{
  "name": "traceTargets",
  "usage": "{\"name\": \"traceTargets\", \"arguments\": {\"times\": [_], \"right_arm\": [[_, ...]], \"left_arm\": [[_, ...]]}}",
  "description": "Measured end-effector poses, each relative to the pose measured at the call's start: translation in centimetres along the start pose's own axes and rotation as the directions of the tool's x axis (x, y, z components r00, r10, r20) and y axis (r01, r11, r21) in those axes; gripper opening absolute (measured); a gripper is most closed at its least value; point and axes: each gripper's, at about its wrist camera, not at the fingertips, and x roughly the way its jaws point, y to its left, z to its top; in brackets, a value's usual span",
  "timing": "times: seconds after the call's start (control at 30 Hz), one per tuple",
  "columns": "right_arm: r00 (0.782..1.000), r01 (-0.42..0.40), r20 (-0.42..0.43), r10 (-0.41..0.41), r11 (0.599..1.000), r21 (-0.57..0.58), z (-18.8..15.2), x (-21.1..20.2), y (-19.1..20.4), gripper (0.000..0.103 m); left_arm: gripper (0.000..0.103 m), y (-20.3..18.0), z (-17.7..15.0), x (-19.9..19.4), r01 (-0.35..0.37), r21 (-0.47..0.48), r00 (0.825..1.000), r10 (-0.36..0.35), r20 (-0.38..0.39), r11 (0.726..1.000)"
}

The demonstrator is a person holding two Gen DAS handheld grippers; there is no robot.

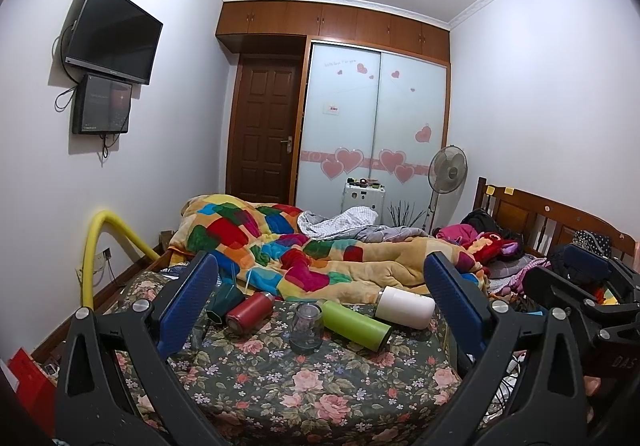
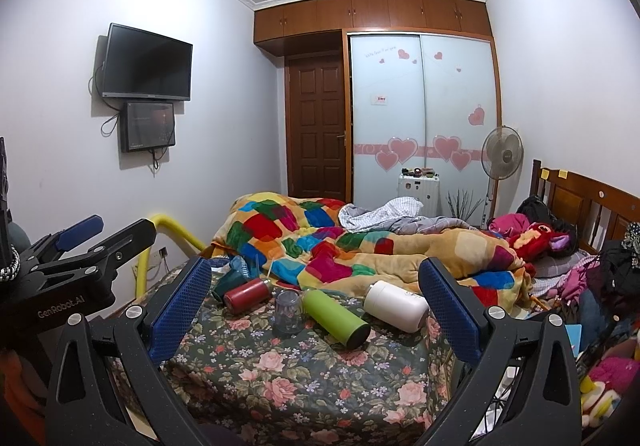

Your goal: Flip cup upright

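Cup (image 1: 307, 327) upside-down — grippers apart

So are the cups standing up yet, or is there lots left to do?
Mostly left. Only the glass jar stands, and I can't tell which way up. The red bottle, green bottle, white bottle and teal cup lie on their sides. Nothing is in hand: the left tool and right tool are open, holding nothing.

White lettering "GenRobot.AI" runs along the black body of the left tongs (image 2: 60, 310). The black body of the right tongs (image 1: 620, 360) shows only "DAS". Writing on the frosted glass wardrobe door (image 2: 384, 105) is too small to read.
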Motion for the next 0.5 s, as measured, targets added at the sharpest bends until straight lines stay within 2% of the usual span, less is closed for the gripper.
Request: {"name": "traceTargets", "arguments": {"times": [0.5], "right_arm": [[1.000, 0.003, 0.000, -0.003, 1.000, -0.003, 0.09, 0.00, -0.08, 0.103]], "left_arm": [[0.103, 0.23, -0.02, -0.14, 0.005, -0.006, 1.000, -0.005, 0.001, 1.000]]}}
